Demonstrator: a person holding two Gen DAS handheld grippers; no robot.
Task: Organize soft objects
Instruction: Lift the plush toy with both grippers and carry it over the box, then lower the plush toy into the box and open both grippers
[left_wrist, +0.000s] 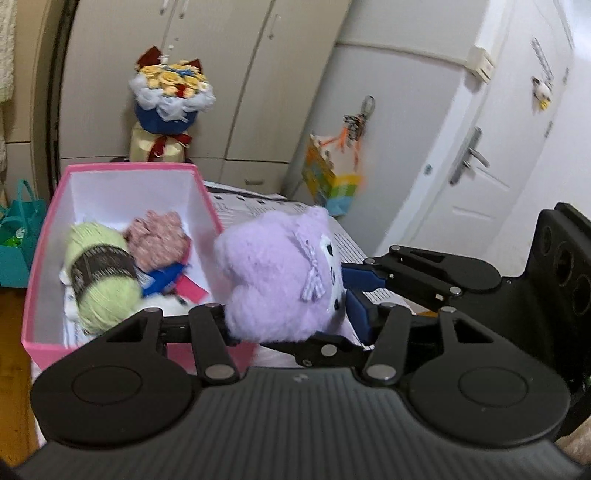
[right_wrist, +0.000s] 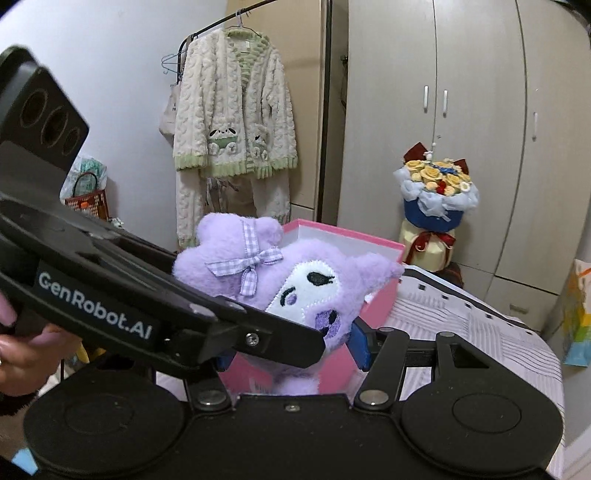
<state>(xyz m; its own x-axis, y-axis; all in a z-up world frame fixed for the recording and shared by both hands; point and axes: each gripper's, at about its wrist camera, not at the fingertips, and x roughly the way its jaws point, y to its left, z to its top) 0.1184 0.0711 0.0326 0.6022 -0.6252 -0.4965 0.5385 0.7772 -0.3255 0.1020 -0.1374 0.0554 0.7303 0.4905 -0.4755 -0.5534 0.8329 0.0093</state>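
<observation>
A purple plush toy (left_wrist: 280, 280) with a white face and a checked bow is held in the air just right of a pink box (left_wrist: 44, 243). My left gripper (left_wrist: 291, 325) is shut on the plush from both sides. My right gripper (right_wrist: 295, 350) also grips the same plush (right_wrist: 295, 280); its blue fingertips (left_wrist: 365, 277) press on the face side. In the box lie a green yarn ball (left_wrist: 99, 273), a pink fluffy item (left_wrist: 159, 240) and blue and red pieces. The pink box also shows behind the plush in the right wrist view (right_wrist: 376, 251).
The box stands on a table with a striped cloth (right_wrist: 461, 325). A flower bouquet (left_wrist: 170, 96) stands behind it before wardrobe doors. A teal bag (left_wrist: 18, 236) sits at the left. A colourful gift bag (left_wrist: 332, 181) hangs by a white door. A fleece cardigan (right_wrist: 232, 107) hangs on a rack.
</observation>
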